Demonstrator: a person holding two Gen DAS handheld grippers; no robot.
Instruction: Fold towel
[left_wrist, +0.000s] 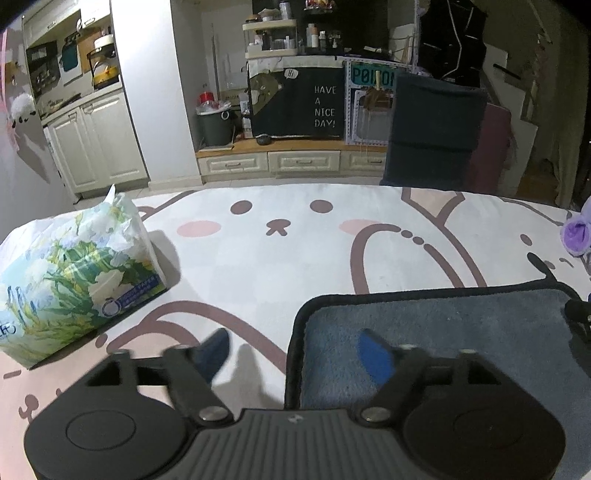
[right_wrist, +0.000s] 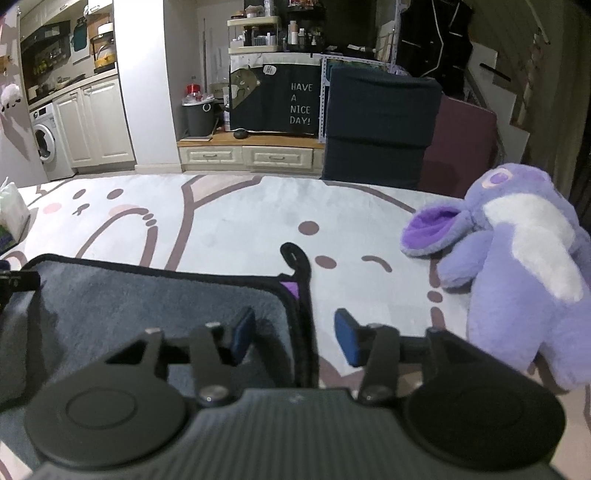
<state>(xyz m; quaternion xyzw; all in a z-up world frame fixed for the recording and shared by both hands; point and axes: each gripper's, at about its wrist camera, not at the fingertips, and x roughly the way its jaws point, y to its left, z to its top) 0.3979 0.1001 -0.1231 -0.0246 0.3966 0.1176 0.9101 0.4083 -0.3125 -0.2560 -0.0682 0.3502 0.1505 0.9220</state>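
The towel (left_wrist: 443, 332) lies flat on the near part of the desk (left_wrist: 295, 258), between a tissue pack (left_wrist: 74, 273) on the left and a plush toy (right_wrist: 517, 266) on the right. The left hand-held gripper (left_wrist: 295, 350) is released, straddling the towel's left edge; the right hand-held gripper (right_wrist: 295, 332) is released astride its right edge. To fold well, each should probably pinch its near corner fully, then lift together, level, toward the far edge, aligning the hems.

Both tools look alike. The left gripper (left_wrist: 293, 354) has a matte black ribbed body, two round black discs, silver pivot screws and black linkage arms ending in blue pads (left_wrist: 376, 356). The right gripper (right_wrist: 295, 338) matches it.
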